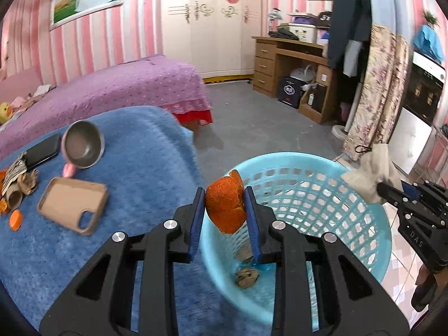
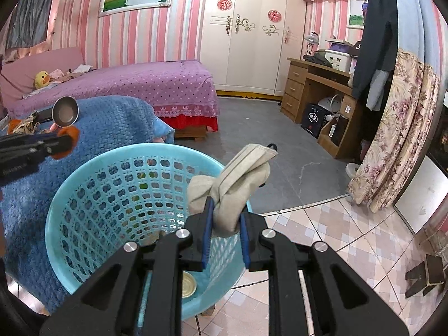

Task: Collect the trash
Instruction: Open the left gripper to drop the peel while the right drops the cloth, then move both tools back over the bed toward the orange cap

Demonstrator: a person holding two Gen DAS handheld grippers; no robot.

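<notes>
My left gripper (image 1: 224,197) is shut on a piece of orange peel (image 1: 225,210), held over the near left rim of a light blue plastic basket (image 1: 313,165). My right gripper (image 2: 226,207) is shut on a crumpled beige face mask (image 2: 235,184), held above the basket's (image 2: 84,173) right rim. The left wrist view shows the right gripper (image 1: 385,191) with the mask (image 1: 369,173) at the basket's far right edge. In the right wrist view, the left gripper (image 2: 68,140) and peel (image 2: 70,134) hover at the basket's left.
A brown scrap (image 1: 246,278) and a metal lid (image 2: 188,285) lie in the basket. A blue blanket (image 1: 145,162) to the left carries a metal bowl (image 1: 84,147), a phone (image 1: 42,151), a tan phone case (image 1: 72,204), an orange cap (image 1: 15,219) and paper scraps (image 1: 16,182).
</notes>
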